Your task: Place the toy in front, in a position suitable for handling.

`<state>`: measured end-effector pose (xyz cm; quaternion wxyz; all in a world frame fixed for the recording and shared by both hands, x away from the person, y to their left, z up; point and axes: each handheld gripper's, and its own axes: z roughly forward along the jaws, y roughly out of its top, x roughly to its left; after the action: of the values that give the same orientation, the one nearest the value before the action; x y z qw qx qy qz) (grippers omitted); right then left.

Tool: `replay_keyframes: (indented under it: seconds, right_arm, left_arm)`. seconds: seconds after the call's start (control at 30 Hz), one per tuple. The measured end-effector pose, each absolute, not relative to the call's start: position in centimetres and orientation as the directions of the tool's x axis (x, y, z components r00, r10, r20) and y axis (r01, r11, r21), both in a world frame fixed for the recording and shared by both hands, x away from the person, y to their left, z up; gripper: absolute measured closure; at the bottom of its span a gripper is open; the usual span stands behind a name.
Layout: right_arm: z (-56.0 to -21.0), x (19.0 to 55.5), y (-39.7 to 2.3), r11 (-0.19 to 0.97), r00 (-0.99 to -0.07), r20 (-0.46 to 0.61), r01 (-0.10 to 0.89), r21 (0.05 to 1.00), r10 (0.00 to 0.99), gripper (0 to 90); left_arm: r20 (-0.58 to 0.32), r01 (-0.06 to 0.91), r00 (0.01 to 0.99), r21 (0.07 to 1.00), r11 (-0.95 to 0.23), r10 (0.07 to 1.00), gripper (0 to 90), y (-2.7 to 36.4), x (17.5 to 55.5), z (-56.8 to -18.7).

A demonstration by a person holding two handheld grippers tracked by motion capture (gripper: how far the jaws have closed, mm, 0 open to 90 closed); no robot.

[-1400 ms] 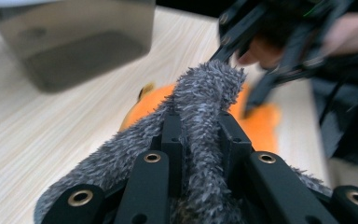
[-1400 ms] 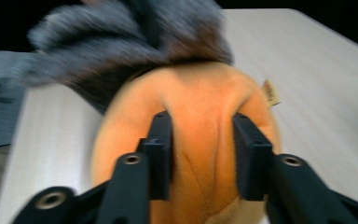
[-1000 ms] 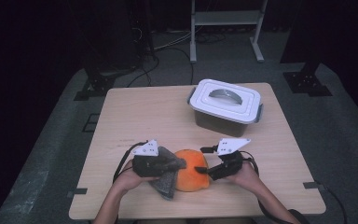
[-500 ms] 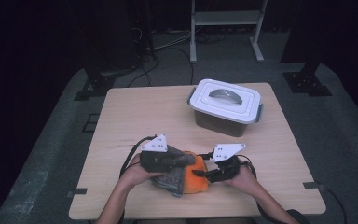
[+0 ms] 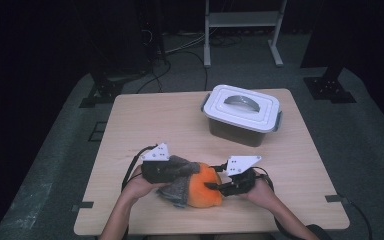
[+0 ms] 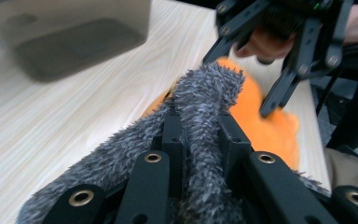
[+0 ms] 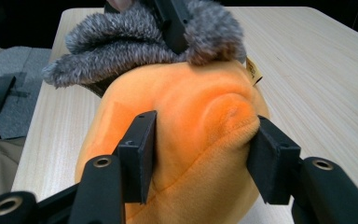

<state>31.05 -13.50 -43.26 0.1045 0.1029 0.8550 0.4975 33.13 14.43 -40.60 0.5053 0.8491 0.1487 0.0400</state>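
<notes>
A soft toy lies at the table's front edge, with an orange plush body (image 5: 205, 194) and a grey furry part (image 5: 179, 186). My left gripper (image 5: 184, 172) is shut on the grey fur (image 6: 205, 98), which bulges between its black jaws (image 6: 200, 128). My right gripper (image 5: 214, 187) comes in from the right. Its jaws have just been closing, and both pads (image 7: 142, 147) now press into the orange body (image 7: 200, 116). In the left gripper view, the right gripper (image 6: 284, 60) reaches down onto the orange plush (image 6: 265, 126).
A white lidded storage box (image 5: 242, 112) stands at the table's (image 5: 150, 125) back right, seen blurred in the left gripper view (image 6: 70, 37). Dark floor with cables and a metal stand lies beyond the far edge.
The right gripper's jaws have narrowed onto the orange body. Both hands stay almost where they were, and the left grip on the grey fur is unchanged.
</notes>
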Motion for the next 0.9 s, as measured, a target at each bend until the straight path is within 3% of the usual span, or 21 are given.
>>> replay_keyframes:
  seconds: [0.27, 0.57, 0.9]
  right_arm:
    - [-43.4, 30.9, -13.6, 0.492, -0.96, -0.079, 0.067, 0.868, 0.27, 45.6]
    - [-43.5, 31.5, -14.2, 0.474, -0.958, -0.036, 0.109, 0.874, 0.286, 47.3]
    - [-43.5, 31.6, -14.3, 0.482, -0.954, -0.04, 0.114, 0.868, 0.297, 47.3]
  left_arm:
    - [-0.045, 0.156, 0.971, 0.86, -0.485, 0.233, 75.9, 11.3, 33.0, -39.7]
    - [-0.073, 0.205, 0.956, 0.859, -0.468, 0.285, 76.3, 13.9, 32.7, -41.0]
    - [-0.112, 0.227, 0.957, 0.862, -0.453, 0.267, 75.7, 14.8, 32.3, -41.3]
